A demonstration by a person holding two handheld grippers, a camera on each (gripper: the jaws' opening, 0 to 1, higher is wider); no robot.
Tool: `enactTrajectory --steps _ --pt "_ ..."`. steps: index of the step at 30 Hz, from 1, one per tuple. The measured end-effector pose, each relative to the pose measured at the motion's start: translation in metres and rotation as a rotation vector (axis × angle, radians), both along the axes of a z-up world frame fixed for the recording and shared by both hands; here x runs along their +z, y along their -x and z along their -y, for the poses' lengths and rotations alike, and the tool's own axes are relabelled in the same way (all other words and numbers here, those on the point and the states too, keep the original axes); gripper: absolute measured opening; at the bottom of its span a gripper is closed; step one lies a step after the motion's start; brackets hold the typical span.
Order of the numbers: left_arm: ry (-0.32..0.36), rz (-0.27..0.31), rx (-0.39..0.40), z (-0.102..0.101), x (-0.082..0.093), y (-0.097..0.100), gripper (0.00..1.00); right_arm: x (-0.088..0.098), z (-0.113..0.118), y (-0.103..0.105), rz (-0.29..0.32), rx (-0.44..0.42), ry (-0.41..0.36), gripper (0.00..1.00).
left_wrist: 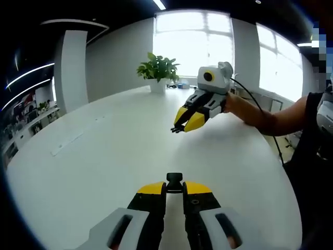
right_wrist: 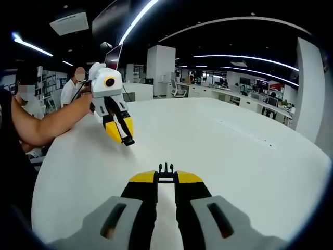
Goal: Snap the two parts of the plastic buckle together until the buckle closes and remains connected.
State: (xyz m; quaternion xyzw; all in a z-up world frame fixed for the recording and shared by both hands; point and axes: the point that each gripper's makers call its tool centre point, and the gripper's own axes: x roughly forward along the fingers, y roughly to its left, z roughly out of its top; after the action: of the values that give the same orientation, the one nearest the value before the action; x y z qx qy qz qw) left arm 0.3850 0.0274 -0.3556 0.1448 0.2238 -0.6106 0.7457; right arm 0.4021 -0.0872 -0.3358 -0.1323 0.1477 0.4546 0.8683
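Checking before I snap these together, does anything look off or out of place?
Nothing stands out. The left gripper is shut on one buckle half, the right gripper on the pronged half, both held apart above the white table.

In the left gripper view, most of the socket (left_wrist: 174, 182) is hidden between the jaws of the left gripper (left_wrist: 174, 188); only its black end is seen at 12 o'clock of the tips. The piece at the tips of the right gripper (left_wrist: 179, 128) is too small to be made out. The person's arm (left_wrist: 276, 117) is cut off at 3 o'clock. In the right gripper view, the pronged part (right_wrist: 166, 174) is largely covered by the jaws, only its prongs being seen. The piece held by the left gripper (right_wrist: 128, 140) is too small to be told apart.
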Motion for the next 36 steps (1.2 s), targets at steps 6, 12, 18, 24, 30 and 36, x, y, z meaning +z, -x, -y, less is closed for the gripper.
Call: enactTrajectory --steps 6,12,18,24,30,36 --pt "0.002 -0.001 -0.011 0.001 -0.001 0.001 0.11 -0.002 -0.004 0.003 -0.002 0.023 0.002 0.10" --pt "0.010 0.000 -0.016 0.002 0.000 0.002 0.11 -0.003 -0.006 0.006 -0.003 0.040 0.005 0.10" --pt "0.001 0.004 -0.026 0.005 -0.003 0.004 0.10 -0.005 -0.011 0.012 0.007 0.084 0.020 0.10" --pt "-0.008 -0.001 -0.033 0.006 -0.005 0.004 0.10 -0.003 -0.015 0.017 0.022 0.119 0.014 0.10" --pt "-0.002 0.007 -0.037 0.007 -0.003 0.005 0.10 -0.006 -0.018 0.020 0.011 0.143 0.018 0.10" --pt "-0.007 -0.004 -0.057 0.009 -0.005 0.009 0.10 -0.008 -0.019 0.023 0.008 0.166 0.025 0.10"
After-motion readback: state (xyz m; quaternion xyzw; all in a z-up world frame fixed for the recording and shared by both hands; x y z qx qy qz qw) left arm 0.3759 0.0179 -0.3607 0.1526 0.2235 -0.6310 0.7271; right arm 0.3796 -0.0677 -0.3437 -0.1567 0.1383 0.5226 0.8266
